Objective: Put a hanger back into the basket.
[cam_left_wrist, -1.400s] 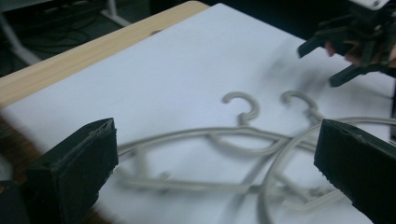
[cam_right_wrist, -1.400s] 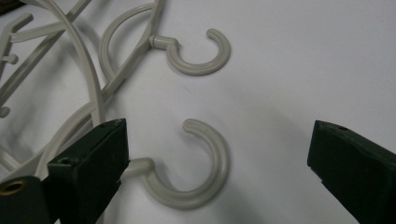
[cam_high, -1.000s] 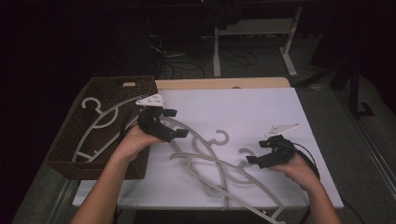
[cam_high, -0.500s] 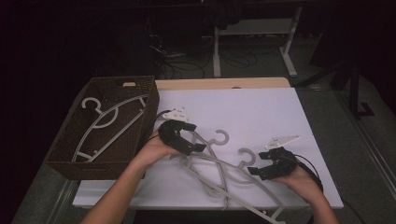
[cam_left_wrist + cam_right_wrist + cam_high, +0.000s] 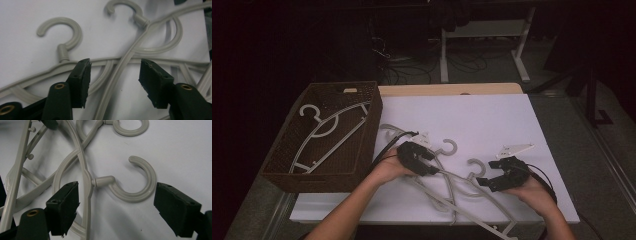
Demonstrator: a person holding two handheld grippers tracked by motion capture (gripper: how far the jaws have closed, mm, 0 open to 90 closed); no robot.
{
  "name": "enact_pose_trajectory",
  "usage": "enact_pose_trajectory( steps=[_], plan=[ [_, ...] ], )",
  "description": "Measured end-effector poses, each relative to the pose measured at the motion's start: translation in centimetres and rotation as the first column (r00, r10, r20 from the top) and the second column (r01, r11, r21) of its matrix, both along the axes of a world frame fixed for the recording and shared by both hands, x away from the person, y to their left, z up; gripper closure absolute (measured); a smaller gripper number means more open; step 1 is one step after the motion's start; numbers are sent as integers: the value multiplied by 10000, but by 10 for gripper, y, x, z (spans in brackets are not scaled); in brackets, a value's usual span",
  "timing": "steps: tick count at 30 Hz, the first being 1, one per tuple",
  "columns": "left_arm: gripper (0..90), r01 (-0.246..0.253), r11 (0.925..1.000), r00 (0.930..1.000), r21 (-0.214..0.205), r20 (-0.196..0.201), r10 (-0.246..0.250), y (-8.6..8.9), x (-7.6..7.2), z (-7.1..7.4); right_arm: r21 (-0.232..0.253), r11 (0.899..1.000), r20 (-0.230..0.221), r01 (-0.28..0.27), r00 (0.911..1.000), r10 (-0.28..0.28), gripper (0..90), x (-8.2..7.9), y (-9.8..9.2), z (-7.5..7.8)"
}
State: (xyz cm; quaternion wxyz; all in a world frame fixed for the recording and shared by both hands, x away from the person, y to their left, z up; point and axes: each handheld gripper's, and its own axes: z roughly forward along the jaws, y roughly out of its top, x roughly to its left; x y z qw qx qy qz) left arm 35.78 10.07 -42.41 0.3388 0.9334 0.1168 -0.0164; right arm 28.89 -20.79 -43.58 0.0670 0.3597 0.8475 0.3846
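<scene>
Your left hand-held gripper [image 5: 113,86], jaws just narrowing but gripping nothing, straddles the hanger's shoulder bar [image 5: 117,75] running lengthwise between them

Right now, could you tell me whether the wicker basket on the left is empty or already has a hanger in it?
Not empty: the basket holds one grey hanger, lying flat inside, its hook toward the far left corner.

Two pale grey plastic hangers [image 5: 447,182], lying flat and crossed over each other on the white desk [image 5: 492,120]. Hooks up toward the desk's middle, near each other but apart; long arms tangled, running down to the near edge.
</scene>
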Motion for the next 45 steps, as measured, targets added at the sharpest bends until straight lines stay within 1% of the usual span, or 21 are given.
enact_pose_trajectory(
  steps=[1,3,5,8,9,14,15,17,20,22,23,27,30,32,35,38,39,40,41,43,45],
  plan=[
    [509,48,9999,10000,116,33,-48,-2,0,-2,5,10000,7,-7,10000,7,198,0,0,0],
    [523,76,9993,9996,373,261,-86,-5,-1,-3,16,10000,-16,-1,10000,1,198,0,0,0],
    [546,155,9987,9995,494,258,-168,-8,-1,-5,22,10000,-51,-5,10000,5,198,0,0,0],
    [581,169,9963,9992,838,347,-199,-12,-1,-7,16,10000,-38,-15,10000,15,198,1,1,0],
    [602,194,9954,9987,942,453,-238,-14,-2,-7,21,10000,-36,-18,10000,18,198,1,1,0],
    [660,238,9920,9967,1239,741,-332,-19,-4,-6,1,10000,-17,-20,10000,20,198,1,1,0],
    [672,239,9913,9967,1294,736,-336,-19,-5,-5,-7,10000,-27,-30,10000,30,198,1,1,0],
    [690,372,9895,9979,1393,468,-441,-19,-6,-6,2,10000,-25,-31,10000,31,198,2,0,-1],
    [693,432,9873,9981,1530,371,-494,-18,-8,-6,54,10000,36,-7,10000,6,200,2,0,0],
    [693,486,9841,9982,1709,261,-538,-19,-8,-6,110,9999,21,2,10000,-2,201,2,-1,1],
    [686,486,9844,9984,1691,210,-529,-21,-8,-7,124,9999,25,12,10000,-12,201,2,-1,1],
    [673,678,9789,9975,1929,74,-705,-28,-9,-8,165,9999,66,22,10000,-24,202,2,-1,2],
    [712,830,9715,9962,2219,73,-868,-32,-11,-9,181,9998,92,36,10000,-37,203,2,-1,2],
    [723,898,9685,9956,2322,56,-936,-33,-12,-10,187,9998,91,55,9999,-57,204,3,-1,2],
    [759,1118,9647,9937,2386,-142,-1116,-33,-12,-10,197,9998,113,38,9999,-41,205,3,-2,2],
    [795,1483,9616,9889,2309,-433,-1422,-32,-12,-10,260,9996,154,57,9999,-61,205,3,-2,3],
    [811,1538,9617,9880,2270,-494,-1464,-32,-12,-10,285,9996,164,77,9998,-81,205,3,-3,4],
    [815,1469,9631,9890,2257,-492,-1393,-31,-13,-10,311,9995,172,82,9998,-87,205,3,-3,4],
    [816,1492,9626,9887,2261,-484,-1419,-31,-12,-9,330,9994,218,72,9997,-79,205,3,-3,4],
    [818,1436,9661,9893,2144,-557,-1347,-29,-12,-9,339,9994,220,113,9997,-121,204,3,-3,5],
    [818,1429,9658,9894,2165,-555,-1339,-27,-11,-8,330,9994,223,119,9997,-126,203,3,-4,5]
  ],
)
